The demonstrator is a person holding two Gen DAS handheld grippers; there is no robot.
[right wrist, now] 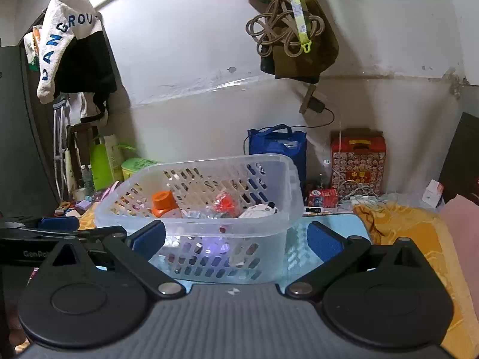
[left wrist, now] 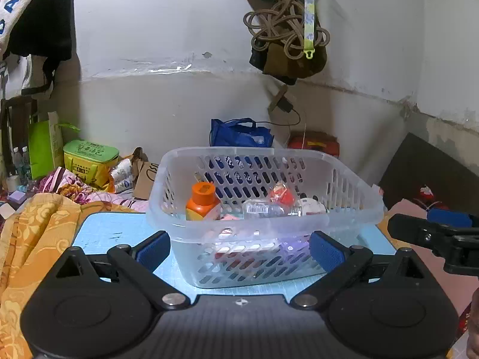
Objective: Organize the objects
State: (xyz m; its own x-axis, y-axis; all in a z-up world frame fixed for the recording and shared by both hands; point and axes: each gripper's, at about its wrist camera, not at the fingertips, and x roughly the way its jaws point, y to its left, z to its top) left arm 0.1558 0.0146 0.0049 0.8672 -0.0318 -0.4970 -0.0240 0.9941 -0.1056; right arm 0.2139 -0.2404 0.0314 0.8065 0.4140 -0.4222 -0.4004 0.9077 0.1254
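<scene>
A clear plastic basket (left wrist: pixel 353 188) stands on a light blue mat (left wrist: pixel 101 233). Inside it are an orange bottle (left wrist: pixel 202 202), a clear bottle with a barcode label (left wrist: pixel 265 209), a red packet (left wrist: pixel 281 194) and a white round item (left wrist: pixel 311 206). My left gripper (left wrist: pixel 239 251) is open and empty, its blue pads just in front of the basket's near wall. My right gripper (right wrist: pixel 236 239) is open and empty, also before the basket (right wrist: pixel 287 179); the orange bottle (right wrist: pixel 163 203) and red packet (right wrist: pixel 226 202) show there too. The right gripper shows at the right edge of the left wrist view (left wrist: pixel 434 236).
Orange patterned cloth (left wrist: pixel 33 239) lies left of the mat. A blue bag (left wrist: pixel 239 133), a green box (left wrist: pixel 89 155) and a red box (right wrist: pixel 357 161) stand by the wall. A dark bag with cord (left wrist: pixel 287 39) hangs above. Tangled cables (right wrist: pixel 359 193) lie at right.
</scene>
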